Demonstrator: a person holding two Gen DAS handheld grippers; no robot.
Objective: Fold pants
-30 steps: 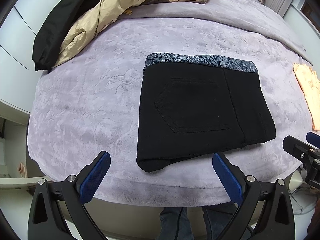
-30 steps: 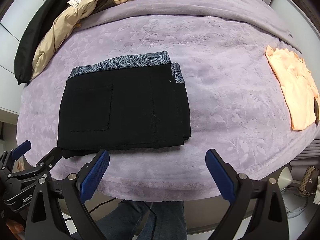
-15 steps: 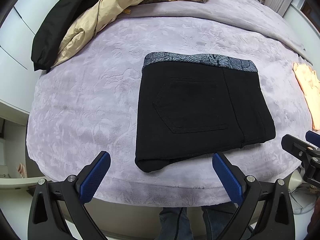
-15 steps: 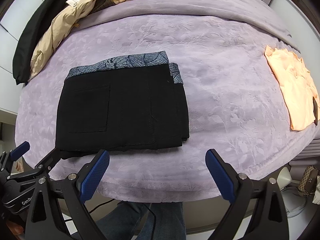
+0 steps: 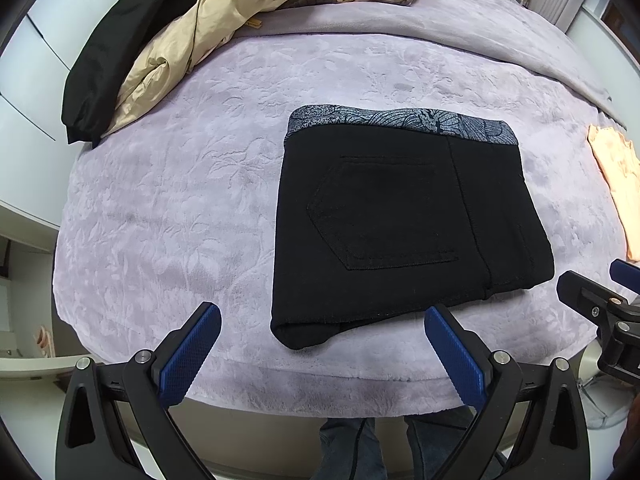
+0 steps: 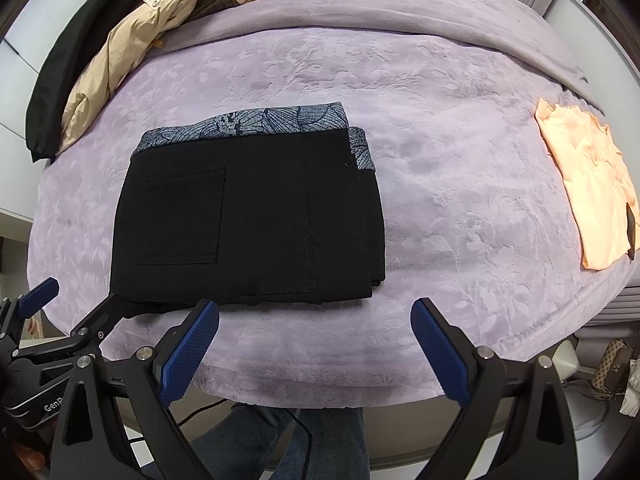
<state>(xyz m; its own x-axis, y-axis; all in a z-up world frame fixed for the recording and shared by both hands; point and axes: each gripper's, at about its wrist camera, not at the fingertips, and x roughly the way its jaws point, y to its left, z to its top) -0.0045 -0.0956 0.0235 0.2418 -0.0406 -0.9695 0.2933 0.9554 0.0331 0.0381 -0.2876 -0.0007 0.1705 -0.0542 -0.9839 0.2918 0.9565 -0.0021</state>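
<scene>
Black pants (image 5: 404, 220), folded into a compact rectangle with patterned grey waistband away from the tools, flat on the lilac bed (image 5: 168, 208) near its front edge; position unchanged from a second ago. Partial lettering "GenR" legible on left tool (image 6: 68, 300) body in right view. Left tool (image 5: 322, 330) and right tool (image 6: 316, 322) both spread wide, empty, hovering just short of pants' near edge, barely shifted.

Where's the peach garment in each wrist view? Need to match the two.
Left wrist: the peach garment sits at the far right edge, partly cut off, right of the folded black pants.
Right wrist: the same garment lies in full at right, well apart from the pants.
Shared landmark: the pants' patterned grey waistband.
</scene>
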